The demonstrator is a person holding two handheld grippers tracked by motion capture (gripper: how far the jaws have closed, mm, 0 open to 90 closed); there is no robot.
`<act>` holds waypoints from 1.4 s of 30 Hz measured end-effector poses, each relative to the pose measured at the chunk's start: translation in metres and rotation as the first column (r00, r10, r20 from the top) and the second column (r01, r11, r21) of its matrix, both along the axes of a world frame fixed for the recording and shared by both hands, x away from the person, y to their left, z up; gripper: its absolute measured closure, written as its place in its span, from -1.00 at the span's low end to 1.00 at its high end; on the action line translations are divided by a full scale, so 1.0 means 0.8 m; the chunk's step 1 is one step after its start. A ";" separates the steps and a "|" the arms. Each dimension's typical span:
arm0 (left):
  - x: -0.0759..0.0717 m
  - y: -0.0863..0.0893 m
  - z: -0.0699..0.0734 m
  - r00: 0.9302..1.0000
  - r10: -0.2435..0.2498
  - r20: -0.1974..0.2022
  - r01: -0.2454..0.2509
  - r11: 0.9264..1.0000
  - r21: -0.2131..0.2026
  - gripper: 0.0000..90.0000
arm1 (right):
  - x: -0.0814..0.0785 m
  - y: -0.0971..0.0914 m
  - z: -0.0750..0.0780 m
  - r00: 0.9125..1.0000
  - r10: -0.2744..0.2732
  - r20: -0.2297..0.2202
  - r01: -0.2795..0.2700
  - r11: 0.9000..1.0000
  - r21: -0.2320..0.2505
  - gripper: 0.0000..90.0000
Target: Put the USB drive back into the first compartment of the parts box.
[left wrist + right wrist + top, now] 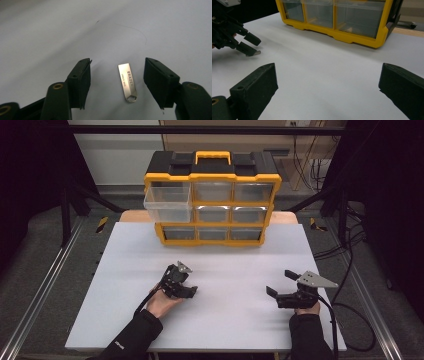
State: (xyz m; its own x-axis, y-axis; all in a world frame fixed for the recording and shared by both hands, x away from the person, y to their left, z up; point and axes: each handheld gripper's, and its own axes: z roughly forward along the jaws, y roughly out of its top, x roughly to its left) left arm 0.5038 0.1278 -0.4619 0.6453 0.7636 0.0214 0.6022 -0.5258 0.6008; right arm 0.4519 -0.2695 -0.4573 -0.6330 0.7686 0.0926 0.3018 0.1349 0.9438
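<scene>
straddling the usb stick, left jaws not yet on it

hovering low over the table, the left gripper [117, 75] has its two black jaws set either side of a small silver usb stick [127, 82], and there's daylight on both flanks: neither pad touches the metal, so nothing is gripped here, the jaws part-way apart. the stick lies flat on the white table [50, 37], nearer the jaw at the right of the left gripper view than the one at the left, its engraved face up and its looped end pointing back toward the gripper body. a thin hair-like curl lies on the surface just beyond it.

over to the right gripper view and you catch the same scene from the side: the left gripper [252, 45] tipped down at the table, the silver end of the stick [254, 53] peeking out beneath its jaw tips.

the right gripper [327, 82] is spread wide, jaws fully released, bare white table between them, nothing held. in the high view it sits near the table's right side [281, 285], well apart from the left gripper [190, 287], which is near the middle, a little left of centre. a hand [161, 304] in a dark sleeve carries the left one; cables trail from both.

further out, at the far edge of the table, stands a yellow and black drawer organiser [212, 170] with clear drawers, its upper-left drawer [167, 205] pulled out toward the person.
</scene>
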 end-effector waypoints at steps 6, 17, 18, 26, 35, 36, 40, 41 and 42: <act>-0.001 -0.001 0.000 1.000 -0.004 -0.005 0.004 1.000 0.006 0.04 | 0.000 0.000 0.000 1.000 0.001 0.001 -0.001 1.000 0.001 -0.95; -0.003 -0.003 -0.001 1.000 -0.016 -0.018 0.016 1.000 0.016 0.27 | 0.000 0.000 0.000 1.000 0.000 0.002 0.000 1.000 0.002 -0.95; -0.003 -0.004 -0.001 1.000 -0.017 -0.019 0.018 1.000 0.016 0.29 | 0.000 0.000 0.000 1.000 0.000 0.001 0.000 1.000 0.001 -0.95; -0.004 -0.004 0.000 1.000 -0.020 -0.021 0.020 1.000 0.017 0.44 | 0.000 0.000 0.000 1.000 0.001 0.000 -0.001 1.000 0.001 -0.95; -0.005 -0.006 0.000 0.999 -0.029 -0.028 0.029 0.999 0.013 0.61 | 0.000 0.000 0.000 1.000 0.001 0.001 -0.001 1.000 0.001 -0.95; -0.005 -0.006 0.000 0.999 -0.030 -0.028 0.030 0.999 0.014 0.63 | 0.000 0.000 0.000 1.000 0.001 0.000 -0.001 1.000 0.001 -0.95; -0.006 -0.007 0.000 0.999 -0.030 -0.024 0.030 0.999 0.022 0.67 | 0.000 0.000 0.000 1.000 0.001 0.001 -0.001 1.000 0.001 -0.95; -0.006 -0.007 0.000 0.999 -0.031 -0.023 0.031 0.999 0.024 0.68 | 0.000 0.000 0.000 1.000 0.001 0.000 -0.001 1.000 0.001 -0.95; -0.006 -0.007 0.000 0.999 -0.031 -0.023 0.032 0.999 0.025 0.69 | 0.000 0.000 0.000 1.000 0.001 0.001 -0.001 1.000 0.000 -0.95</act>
State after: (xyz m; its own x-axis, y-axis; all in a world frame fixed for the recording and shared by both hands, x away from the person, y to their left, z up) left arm 0.4989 0.1222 -0.4618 0.6694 0.7424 0.0256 0.5983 -0.5594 0.5737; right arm 0.4519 -0.2694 -0.4572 -0.6340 0.7678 0.0922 0.3011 0.1352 0.9439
